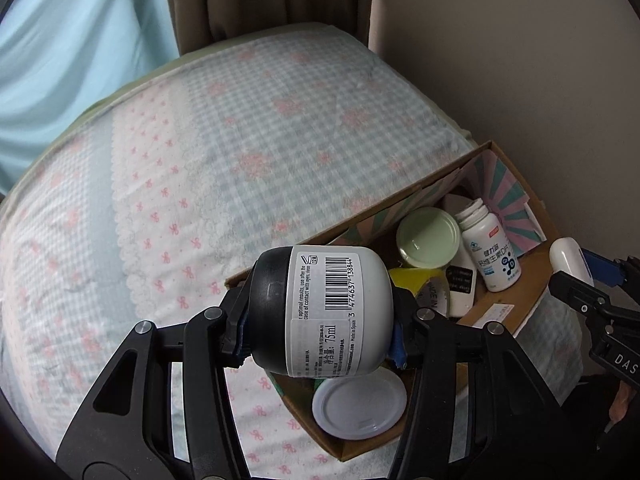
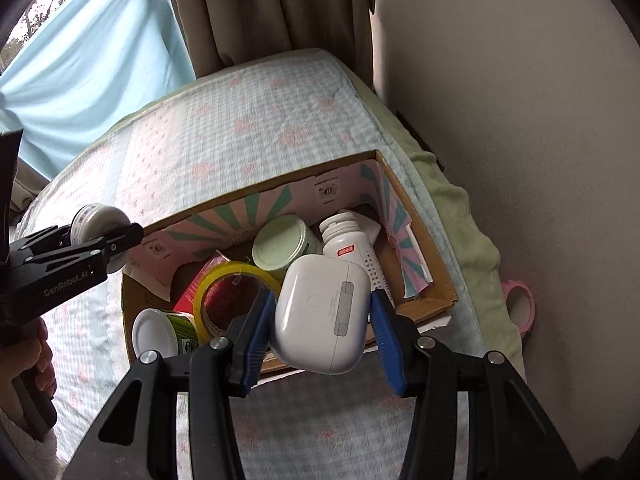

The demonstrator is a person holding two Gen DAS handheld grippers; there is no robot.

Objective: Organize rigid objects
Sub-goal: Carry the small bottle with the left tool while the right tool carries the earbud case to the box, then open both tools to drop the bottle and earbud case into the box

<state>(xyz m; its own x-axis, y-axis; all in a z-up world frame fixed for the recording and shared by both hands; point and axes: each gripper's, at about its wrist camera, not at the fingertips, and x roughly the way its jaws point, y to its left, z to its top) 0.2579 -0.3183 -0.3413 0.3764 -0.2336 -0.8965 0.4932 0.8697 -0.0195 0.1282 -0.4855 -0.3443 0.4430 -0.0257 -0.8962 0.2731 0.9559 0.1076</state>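
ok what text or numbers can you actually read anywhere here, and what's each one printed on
"75ml", "Made in Spain", barcode digits "474637 13884": label of the grey-and-black round bottle held by the left gripper.
"GenRobot.AI": side of the left gripper, right wrist view.
"DAS": black body of the right gripper, cut off at the frame edge.
Chinese label on the white pill bottle in the cardboard box: too small to read.
White earbud case: print too faint.

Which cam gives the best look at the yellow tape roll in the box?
Right wrist. The yellow tape roll shows nearly its whole ring and open core inside the cardboard box. In the left wrist view only a yellow sliver peeks out behind the held bottle.
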